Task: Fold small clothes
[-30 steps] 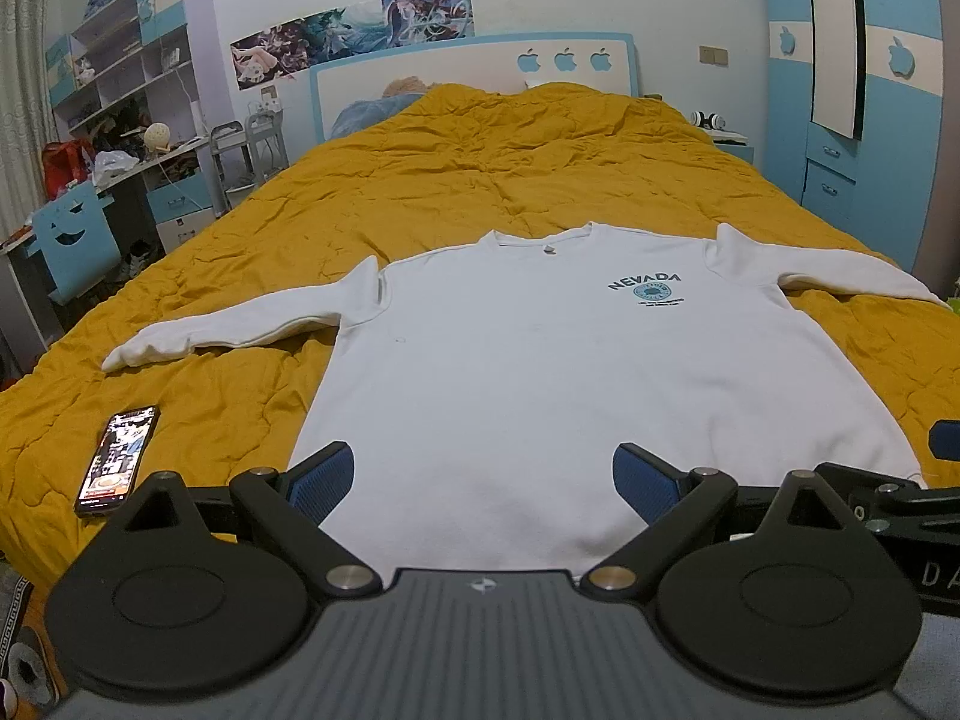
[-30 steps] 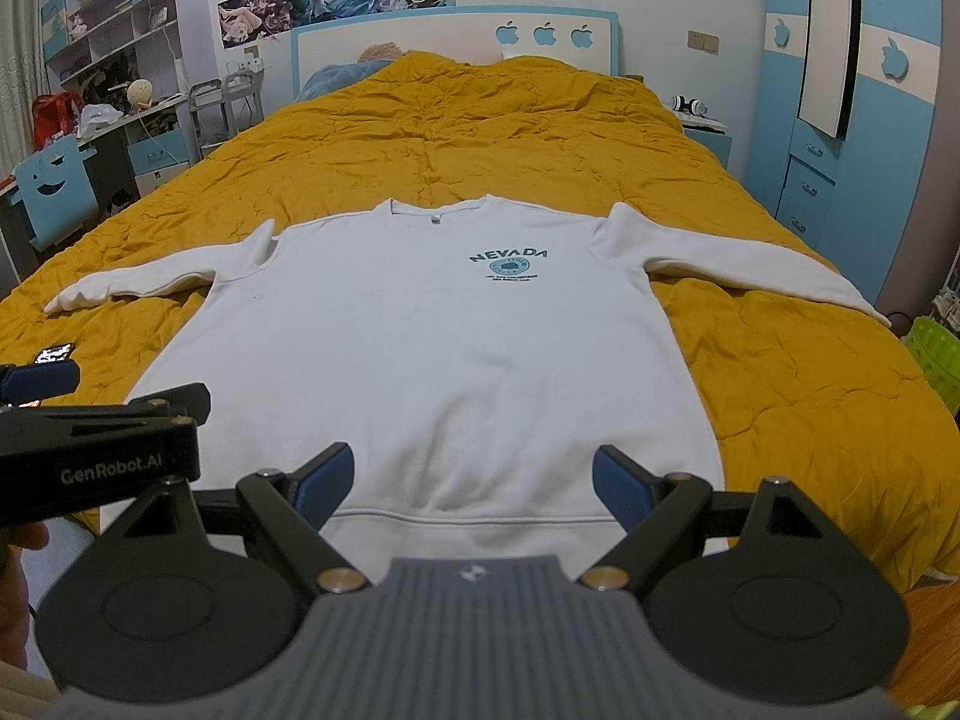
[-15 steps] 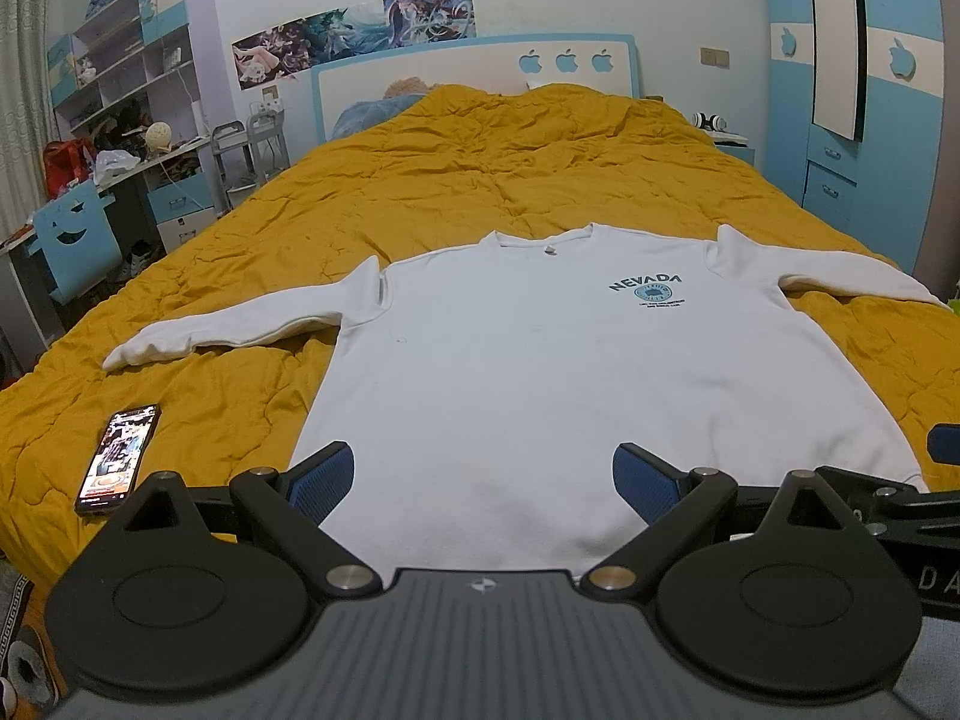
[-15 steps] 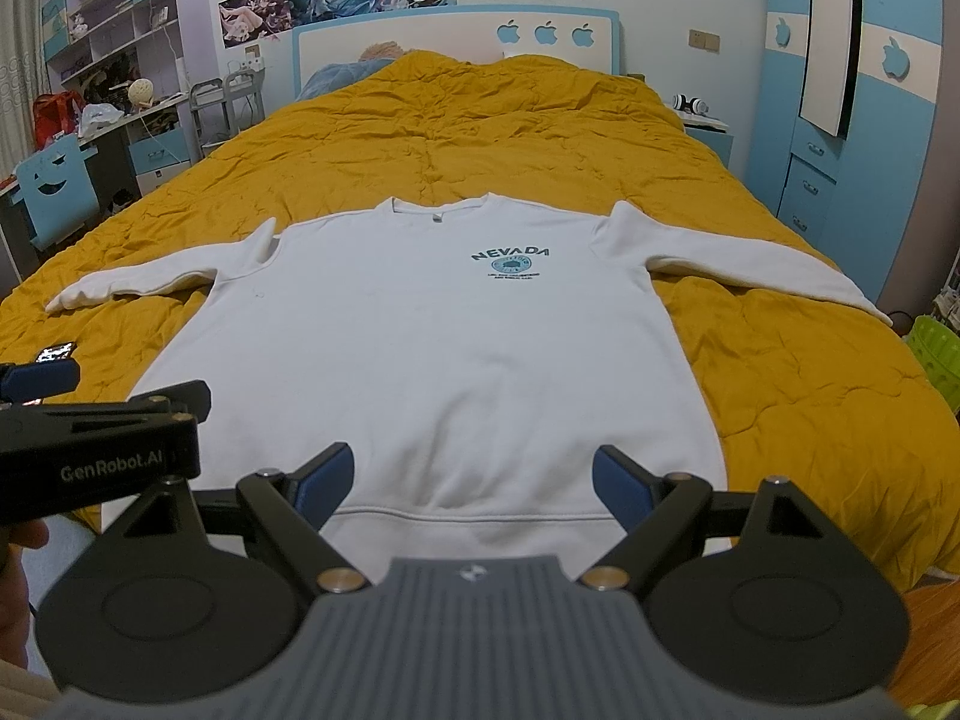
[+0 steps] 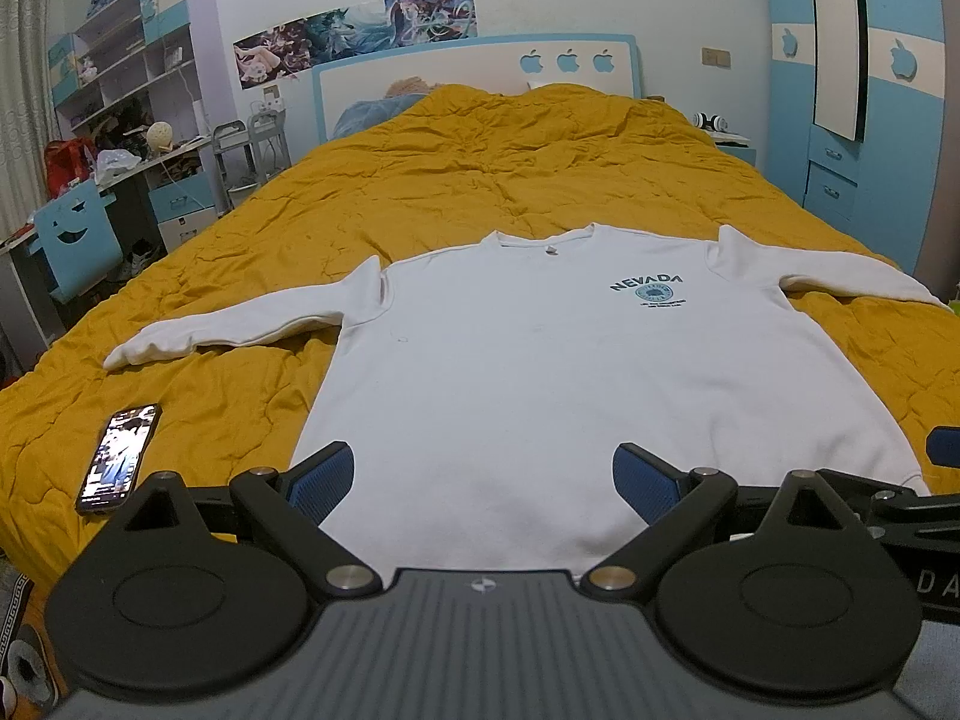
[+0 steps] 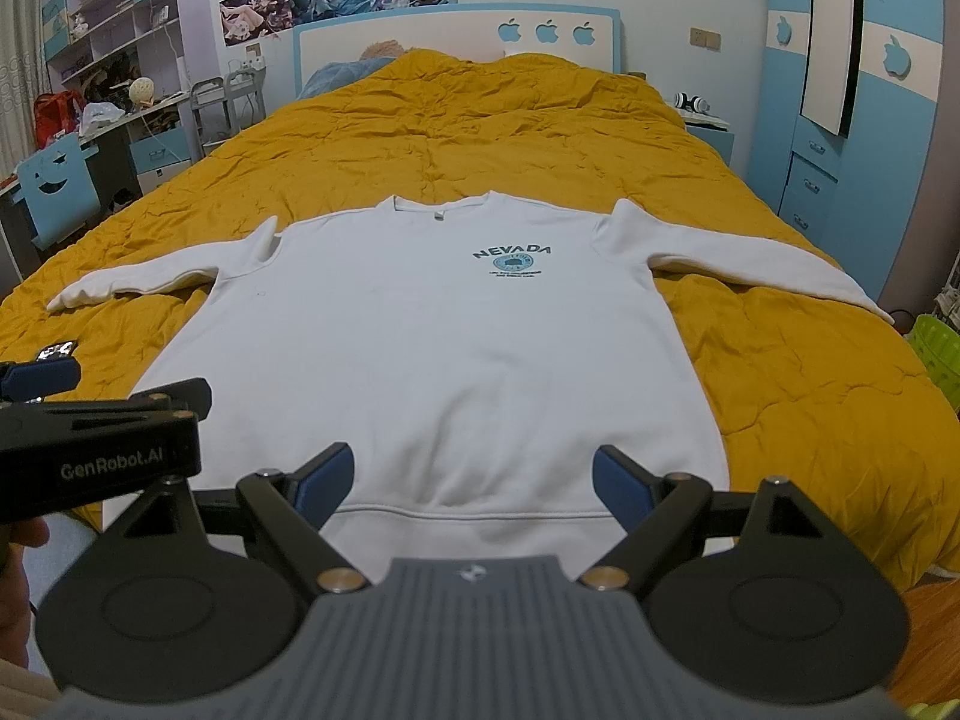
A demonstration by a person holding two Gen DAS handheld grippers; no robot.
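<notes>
Looking along both wrist cameras, I see a white sweatshirt (image 5: pixel 558 372) spread flat, front up, on the orange quilt (image 5: pixel 480 180) of the bed, collar toward the headboard (image 5: pixel 474 69) and hem toward me. Both sleeves lie stretched out to the sides, and a dark "NEVADA" print (image 6: pixel 511 261) sits on the chest. My left gripper (image 5: pixel 483 474) hangs over the near hem with its jaws wide apart — nothing between the blue pads (image 5: pixel 321 474), only cloth seen below them. My right gripper (image 6: pixel 474 477) is likewise over the hem band, jaws spread and holding nothing; whether either one touches the fabric I cannot tell. In the right view the left gripper's black body shows at the left edge, marked "GenRobot.AI", with part of a hand (image 6: pixel 15 576) beneath it. A phone (image 5: pixel 119 459) lies screen-up on the quilt, left of the sweatshirt's lower corner and apart from it, below the left sleeve's cuff. Beyond the bed stand a blue wardrobe (image 5: pixel 888 120) on the right and a cluttered table (image 5: pixel 129 171) with shelves on the left — a blue chair (image 5: pixel 75 240) beside it. A green basket (image 6: pixel 936 348) shows at the right edge near the bed.
</notes>
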